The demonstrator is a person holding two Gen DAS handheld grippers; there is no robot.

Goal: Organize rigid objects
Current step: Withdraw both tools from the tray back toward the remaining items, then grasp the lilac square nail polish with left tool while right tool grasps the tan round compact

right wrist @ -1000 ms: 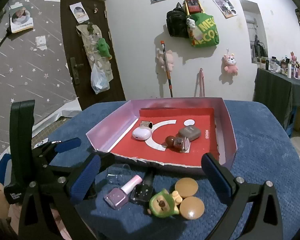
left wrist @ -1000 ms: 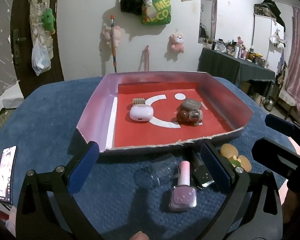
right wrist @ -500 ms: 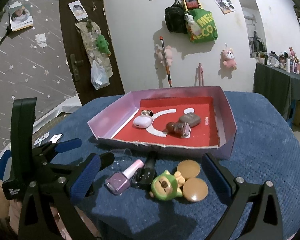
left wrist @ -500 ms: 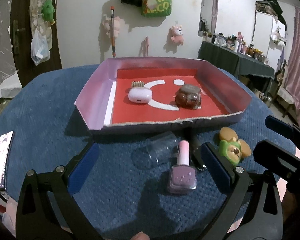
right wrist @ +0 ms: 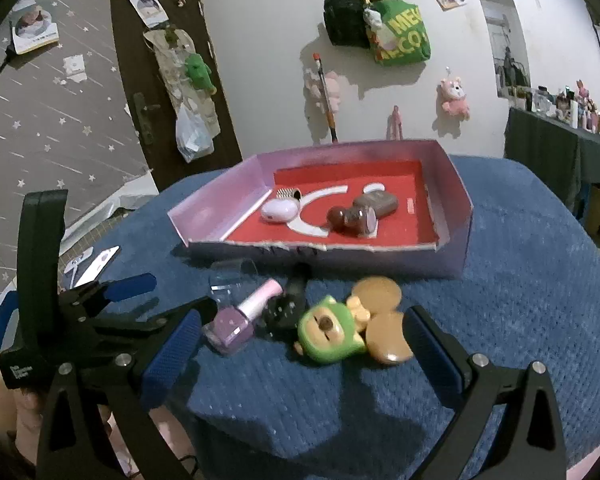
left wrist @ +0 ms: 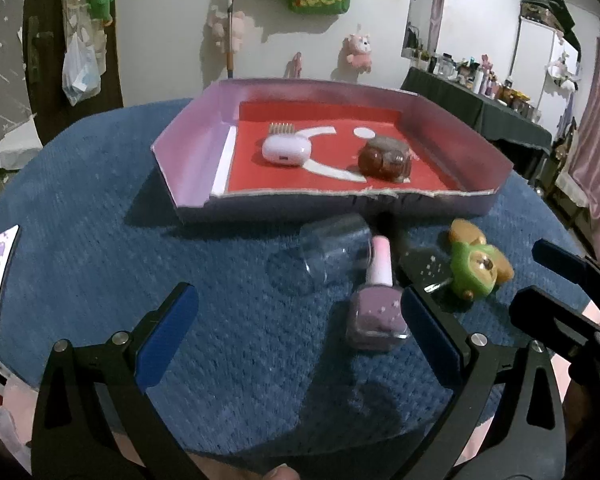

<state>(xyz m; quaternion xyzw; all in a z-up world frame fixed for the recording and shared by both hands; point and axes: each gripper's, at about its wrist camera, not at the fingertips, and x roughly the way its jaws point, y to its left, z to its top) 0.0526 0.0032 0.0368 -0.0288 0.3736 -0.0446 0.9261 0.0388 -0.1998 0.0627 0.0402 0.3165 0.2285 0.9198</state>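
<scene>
Both grippers hang with fingers spread, grasping nothing: the left gripper (left wrist: 298,320) near the lilac square nail-polish bottle (left wrist: 374,312), the right gripper (right wrist: 300,344) near the green bear-faced toy (right wrist: 328,334). Only the right view shows the toy's two tan discs fully; only the left shows the room's pink curtain (left wrist: 596,120). The shallow pink-walled cardboard tray (right wrist: 452,204) sits beyond.

Blue table cover (left wrist: 100,208), nubbly woven cloth, matt, cardboard tray (left wrist: 188,148) with ragged torn front edge, satiny lilac walls, matt red paper floor, clear glossy cup (left wrist: 324,256), glossy nail polish bottle (left wrist: 376,312), shiny green plastic toy (right wrist: 330,334)
</scene>
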